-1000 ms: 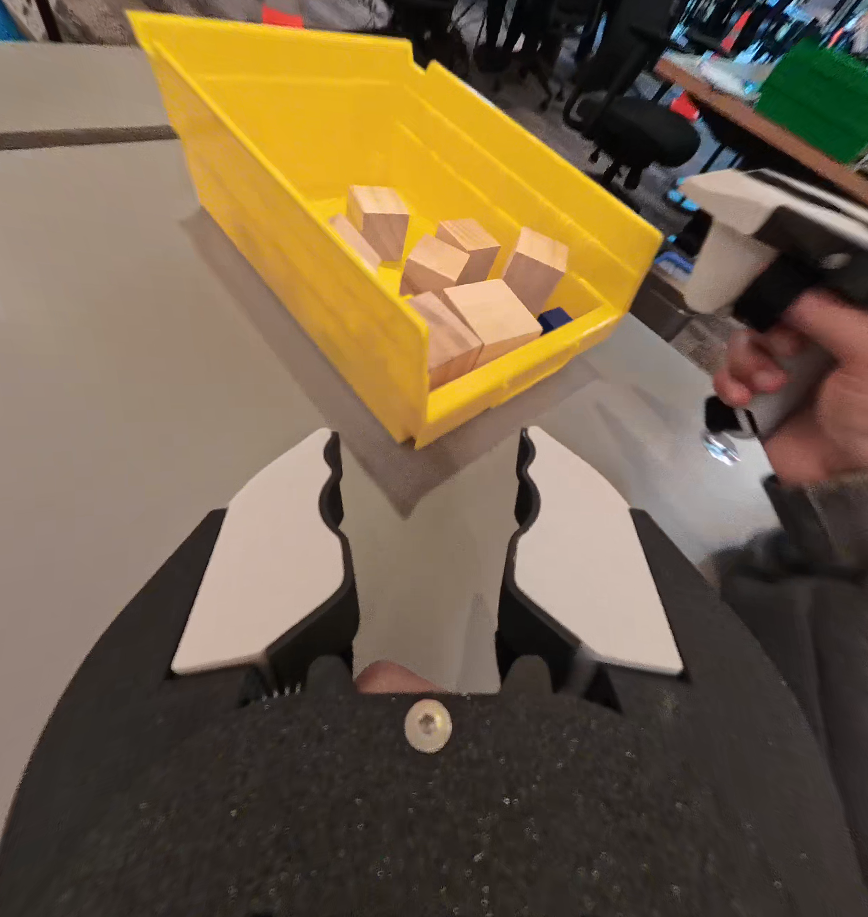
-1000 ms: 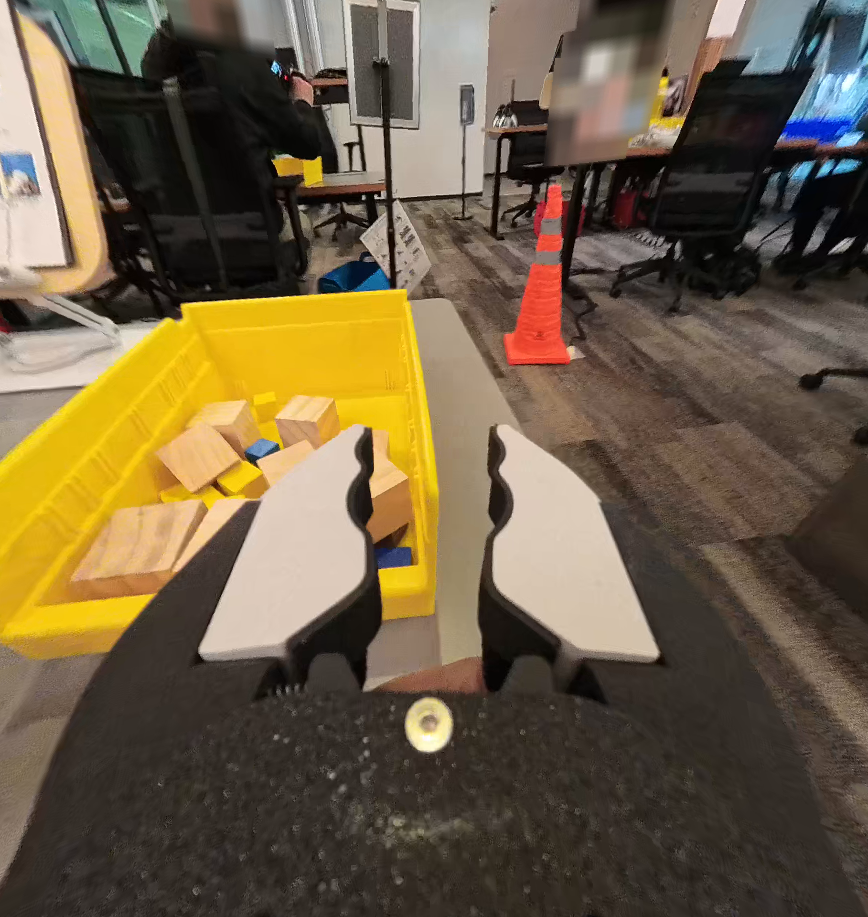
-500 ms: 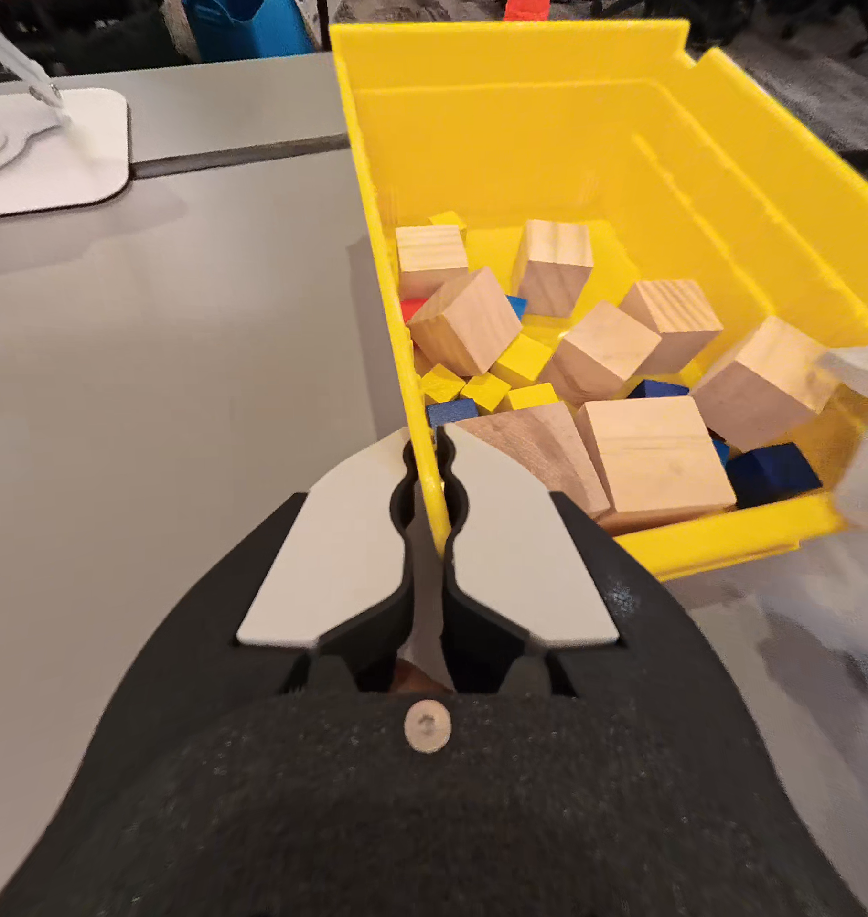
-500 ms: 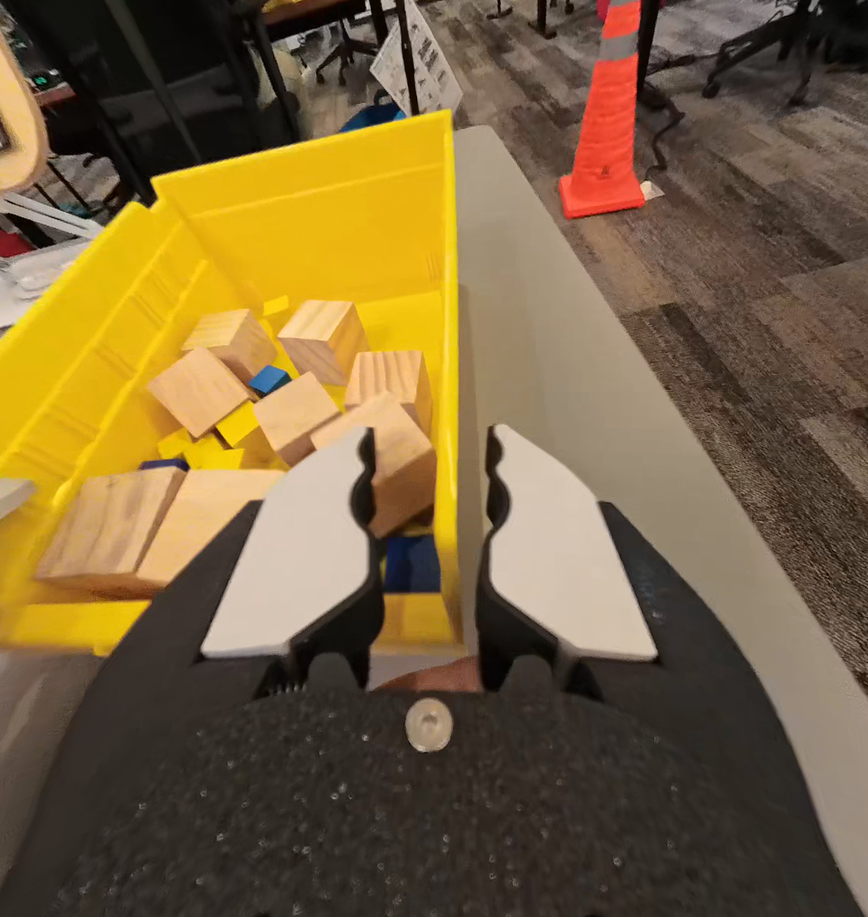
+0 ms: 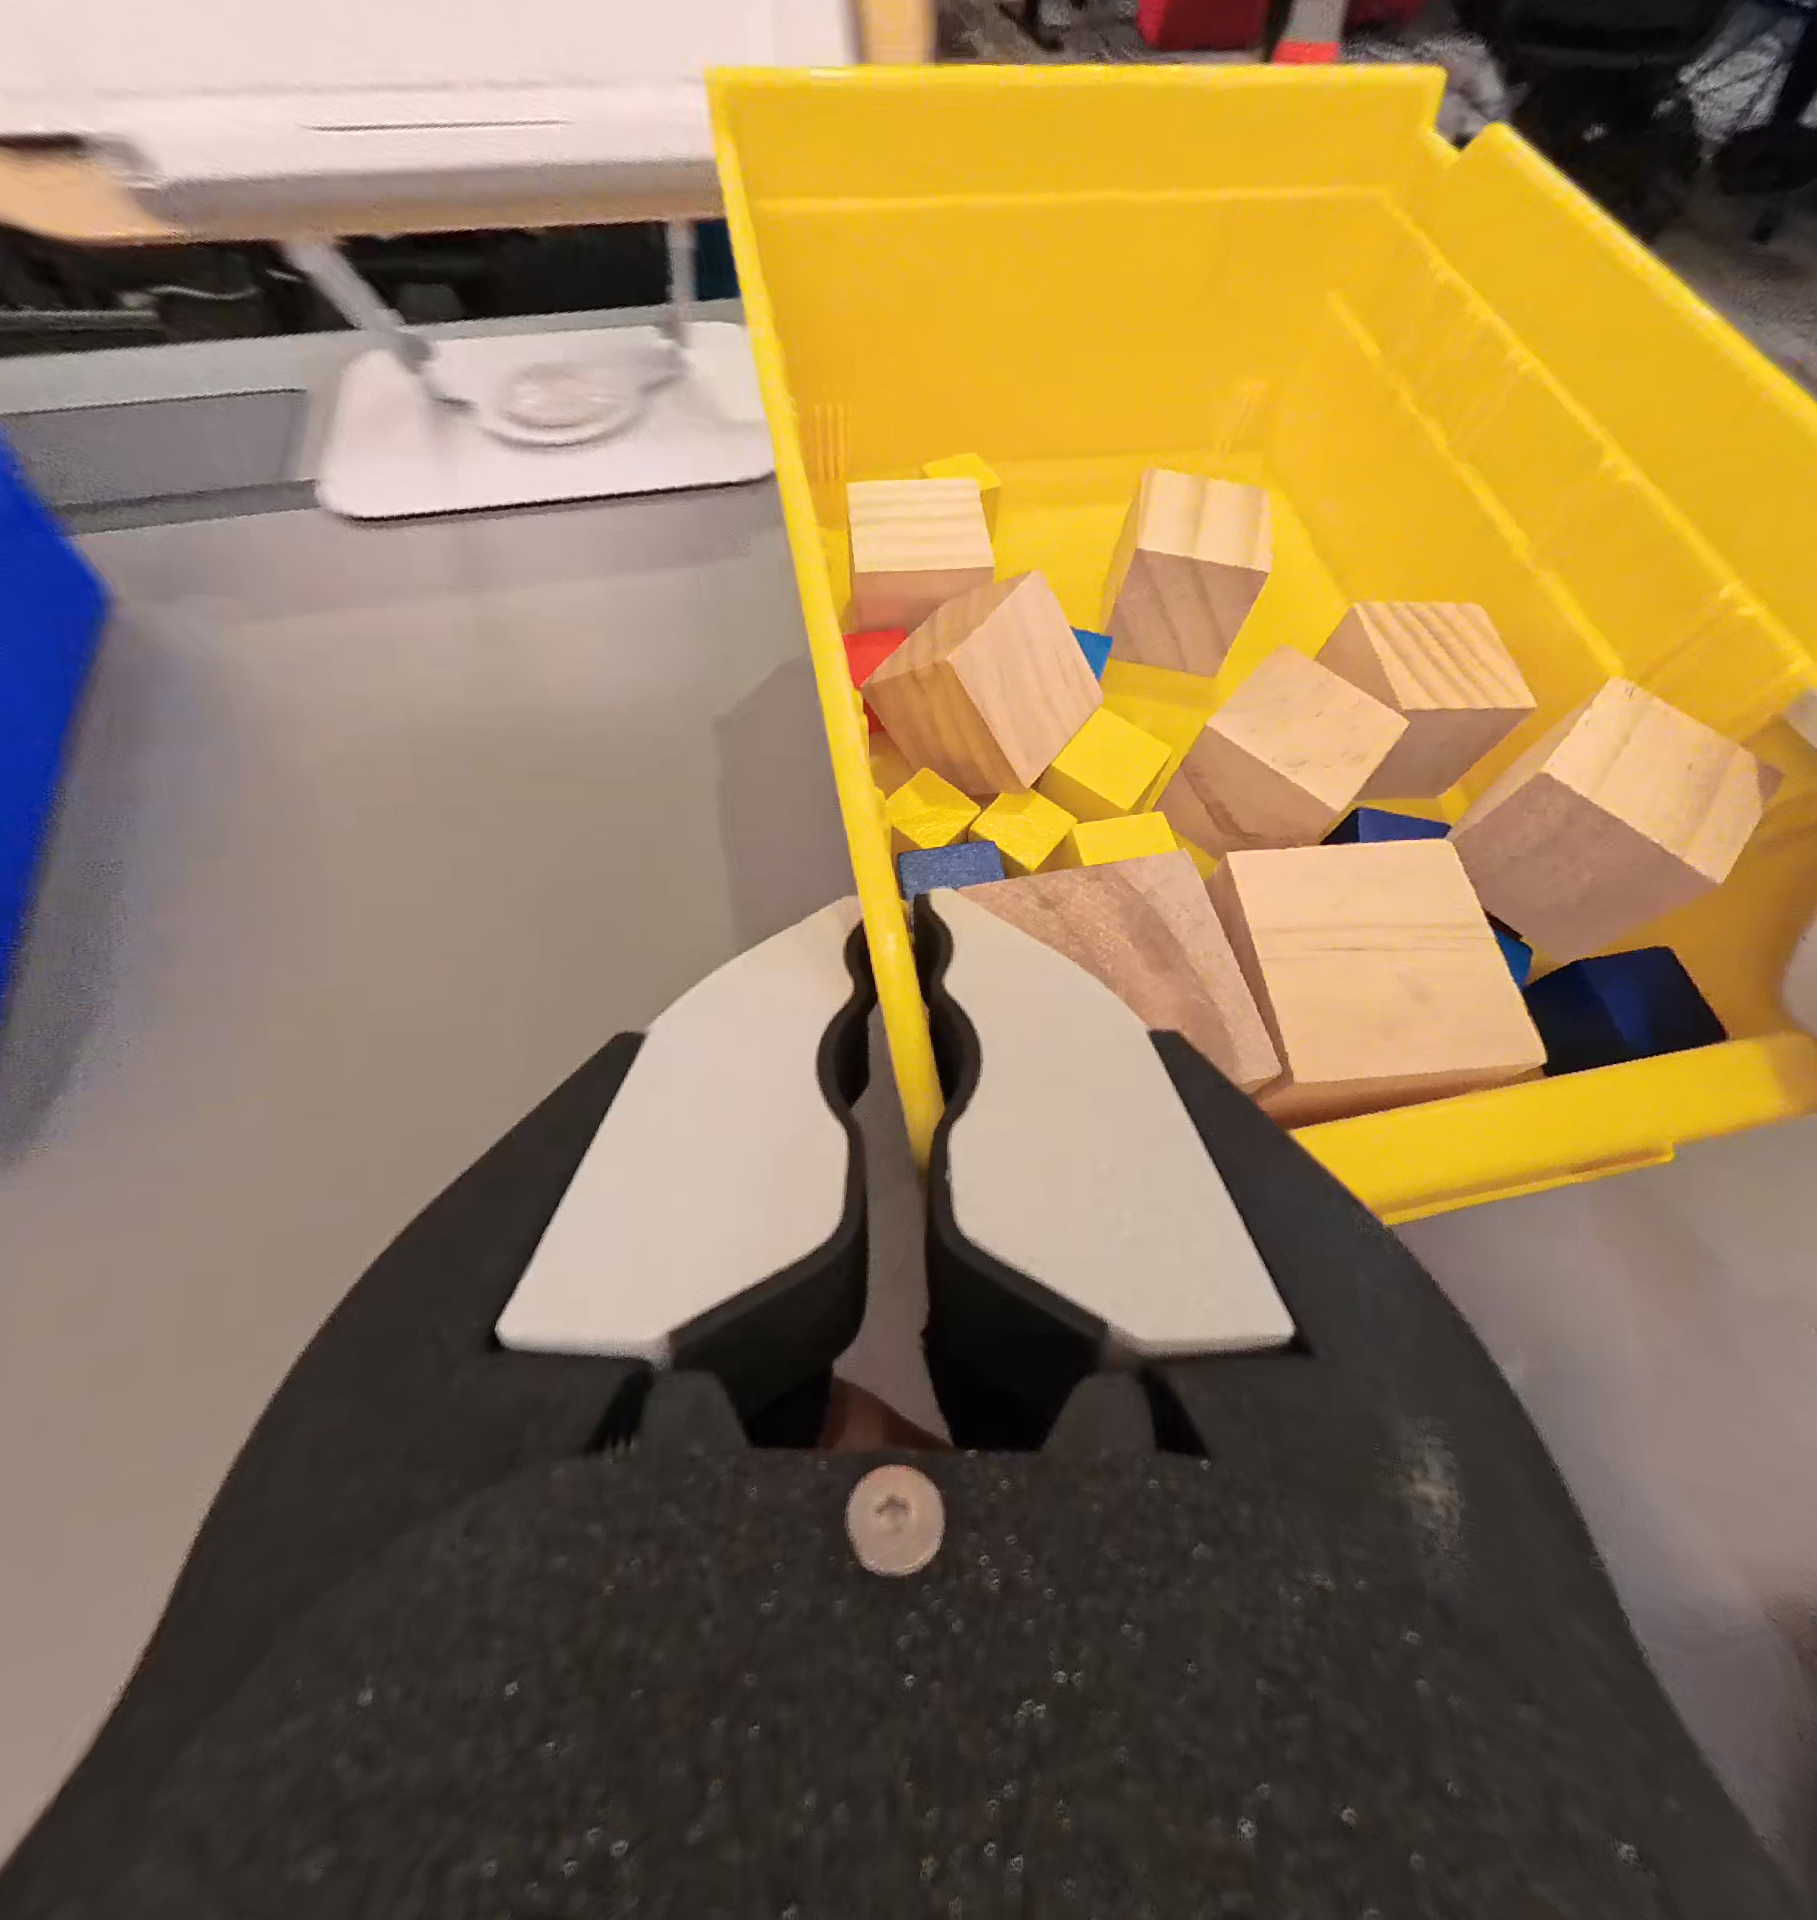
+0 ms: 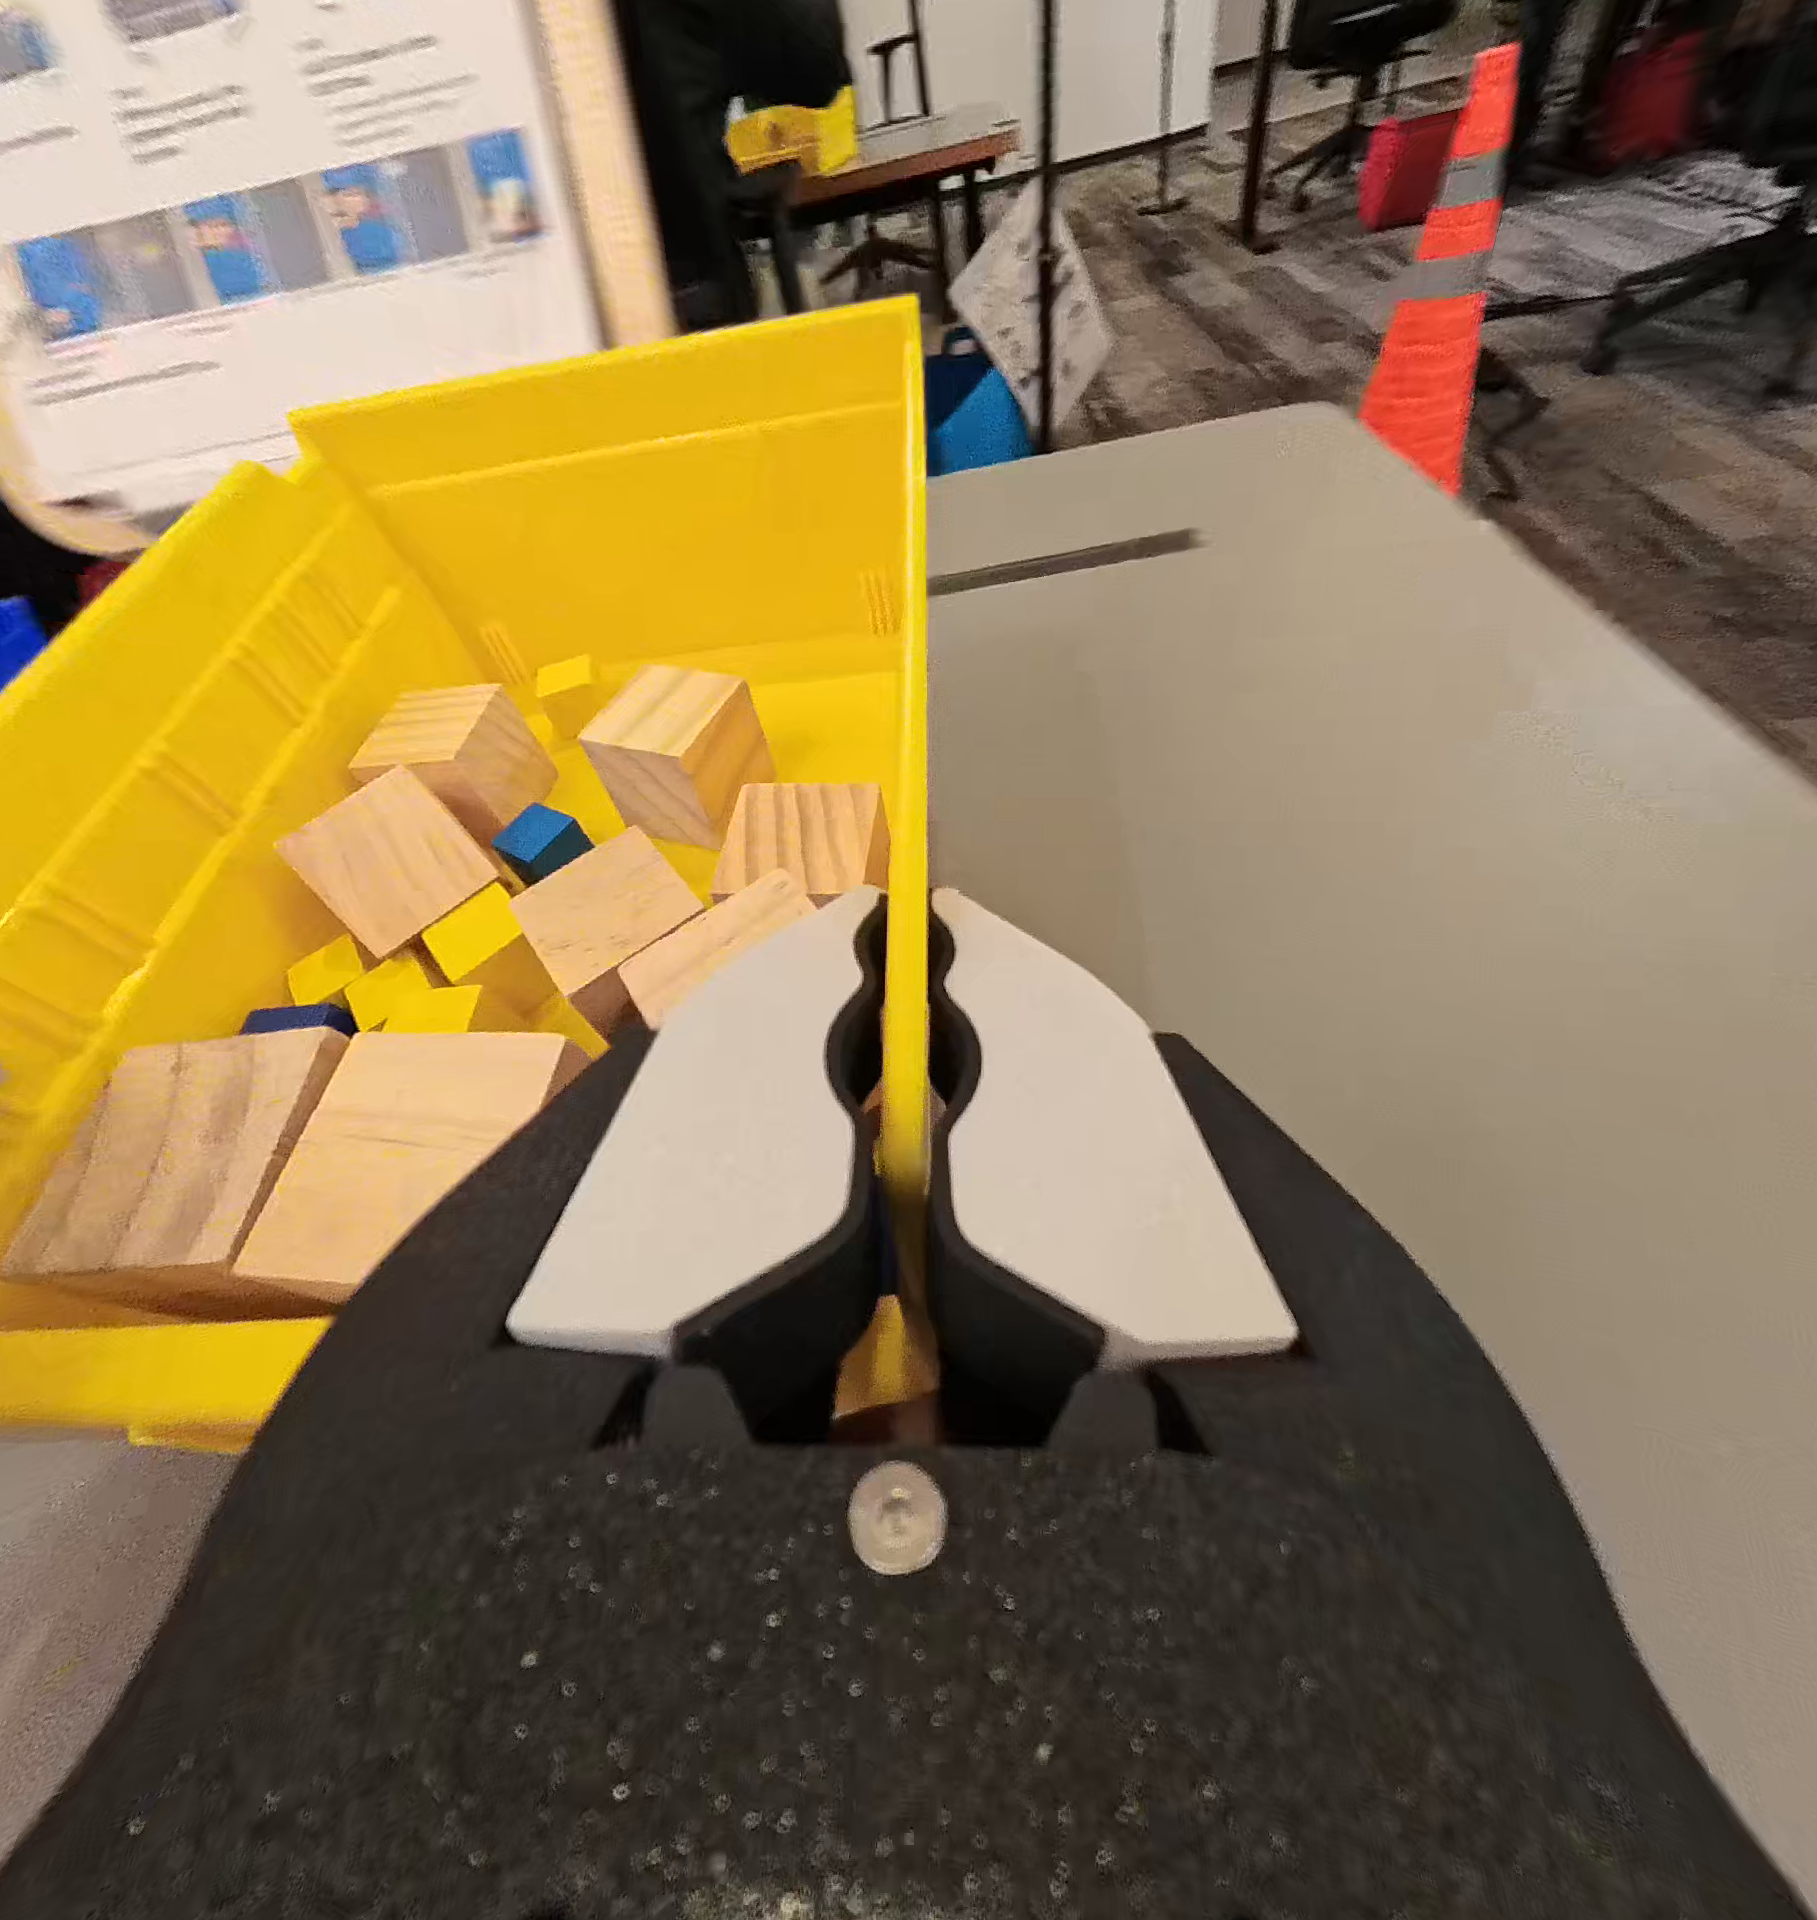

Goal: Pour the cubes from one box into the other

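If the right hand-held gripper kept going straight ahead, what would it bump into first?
Nothing new: the right hand-held gripper is already clamped on the yellow box side wall, so it would probably just push the box.

Grey table (image 6: 1403, 831); wood-look floor (image 6: 1247, 301); orange cone (image 6: 1444, 260) beyond.

Office-lab: swivel chairs (image 6: 1704, 260), poster board (image 6: 260, 208)

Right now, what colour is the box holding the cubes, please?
Yellow box; clearest in the left wrist view.
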The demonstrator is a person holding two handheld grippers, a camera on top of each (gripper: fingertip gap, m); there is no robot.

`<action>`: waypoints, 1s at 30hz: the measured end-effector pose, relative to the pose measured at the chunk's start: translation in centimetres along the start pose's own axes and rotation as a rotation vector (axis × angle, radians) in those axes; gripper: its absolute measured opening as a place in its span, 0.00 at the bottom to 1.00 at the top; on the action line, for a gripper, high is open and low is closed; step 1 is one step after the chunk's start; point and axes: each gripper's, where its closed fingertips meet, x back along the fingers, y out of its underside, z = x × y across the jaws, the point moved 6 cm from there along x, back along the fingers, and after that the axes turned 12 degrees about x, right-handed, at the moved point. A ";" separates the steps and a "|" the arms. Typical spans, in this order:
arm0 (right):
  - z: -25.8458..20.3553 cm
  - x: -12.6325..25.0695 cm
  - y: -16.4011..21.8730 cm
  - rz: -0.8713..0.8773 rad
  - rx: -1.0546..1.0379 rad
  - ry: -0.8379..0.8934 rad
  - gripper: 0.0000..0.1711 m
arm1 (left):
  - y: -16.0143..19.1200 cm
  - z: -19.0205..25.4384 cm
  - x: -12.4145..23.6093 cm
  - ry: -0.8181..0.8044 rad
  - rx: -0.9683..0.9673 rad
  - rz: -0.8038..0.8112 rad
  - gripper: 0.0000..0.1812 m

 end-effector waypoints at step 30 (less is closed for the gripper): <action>-19.0 2.1 -5.2 0.139 0.303 -0.440 0.12 | -5.3 -43.6 6.3 -0.156 0.292 0.152 0.33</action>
